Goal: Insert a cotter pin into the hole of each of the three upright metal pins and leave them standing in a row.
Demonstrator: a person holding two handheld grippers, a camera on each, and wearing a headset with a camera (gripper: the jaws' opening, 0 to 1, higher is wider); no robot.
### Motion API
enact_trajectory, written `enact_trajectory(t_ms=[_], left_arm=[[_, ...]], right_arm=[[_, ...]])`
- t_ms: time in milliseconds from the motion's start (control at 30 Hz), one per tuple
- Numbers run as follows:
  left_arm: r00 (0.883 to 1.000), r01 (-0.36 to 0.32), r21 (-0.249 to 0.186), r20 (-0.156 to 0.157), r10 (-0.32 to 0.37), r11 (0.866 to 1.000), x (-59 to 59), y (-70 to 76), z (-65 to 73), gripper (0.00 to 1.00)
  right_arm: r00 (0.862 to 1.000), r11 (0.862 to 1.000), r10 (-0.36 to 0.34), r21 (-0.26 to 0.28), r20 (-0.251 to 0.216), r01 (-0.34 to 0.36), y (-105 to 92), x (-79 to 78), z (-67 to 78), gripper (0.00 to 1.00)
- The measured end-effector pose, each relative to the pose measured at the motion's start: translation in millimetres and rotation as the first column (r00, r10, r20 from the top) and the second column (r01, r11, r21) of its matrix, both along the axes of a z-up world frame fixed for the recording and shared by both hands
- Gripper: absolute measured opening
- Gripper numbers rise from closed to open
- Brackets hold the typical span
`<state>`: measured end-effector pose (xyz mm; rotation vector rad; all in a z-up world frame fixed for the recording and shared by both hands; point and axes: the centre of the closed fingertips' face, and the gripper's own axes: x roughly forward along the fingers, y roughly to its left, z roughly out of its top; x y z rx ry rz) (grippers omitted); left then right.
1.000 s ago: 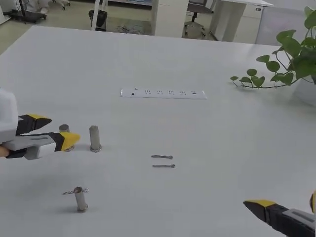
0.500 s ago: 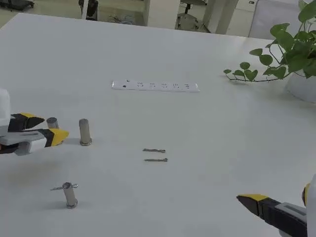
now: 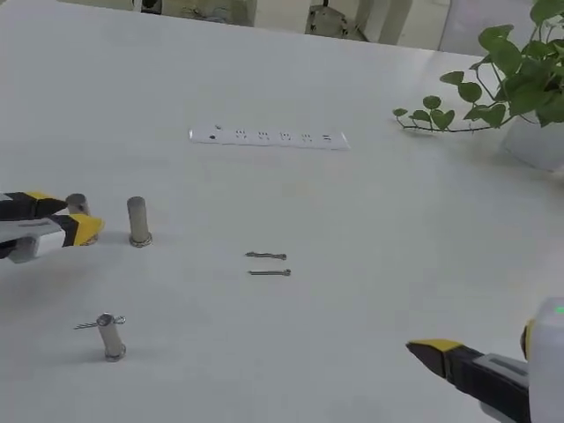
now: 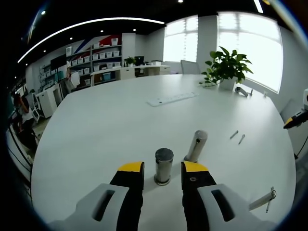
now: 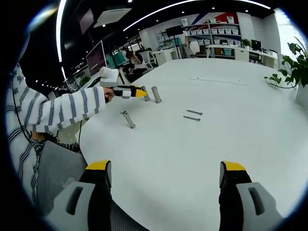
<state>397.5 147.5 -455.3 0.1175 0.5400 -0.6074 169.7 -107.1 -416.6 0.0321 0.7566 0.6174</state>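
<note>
Left gripper view | my left jaws open by round shiny metal pin (image 4: 164, 161) | right jaws open | smooth white tabletop (image 4: 110, 120)

White tabletop (image 3: 397, 229) lies open from 3 to 6 o'clock. Upright grey metal pins (image 3: 137, 220) block 8 and 9, a white power strip (image 3: 267, 137) 12, a leafy plant (image 3: 520, 66) 2.

Workbench (image 3: 352, 203) white; power strip (image 3: 269, 137) white. Metal pins (image 3: 137, 220) silver-grey. Left gripper (image 4: 162, 168) and right gripper (image 5: 166, 166): yellow tips, black jaws, grey bodies. Sleeve (image 5: 57, 113) white, dark-striped. Plant (image 3: 520, 70) green.
</note>
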Motion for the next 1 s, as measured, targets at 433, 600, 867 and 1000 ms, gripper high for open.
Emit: enact_trajectory(t_ms=[433,600,867,1000], left_arm=[[1.000,0.005,-0.028,-0.002,-0.005,1.000,6.9,0.6,-6.5,0.20],[1.000,0.007,-0.055,-0.009,-0.008,0.998,7.1,-1.8,-7.2,0.18],[0.999,0.032,-0.081,-0.018,-0.033,0.996,5.8,-6.5,-8.1,0.11],[0.997,0.075,-0.024,0.022,-0.074,0.997,6.2,-3.7,-7.2,0.10]], right_arm=[[1.000,1.000,-0.015,0.002,-0.022,0.015,0.7,-2.7,-5.9,0.91],[0.999,1.000,-0.022,-0.003,-0.033,0.022,-2.6,-4.0,-9.1,0.91],[0.999,1.000,-0.022,-0.004,-0.032,0.022,-2.5,-2.7,-7.9,0.91],[0.999,1.000,-0.024,0.001,-0.029,0.024,-1.8,-2.1,-7.5,0.91]])
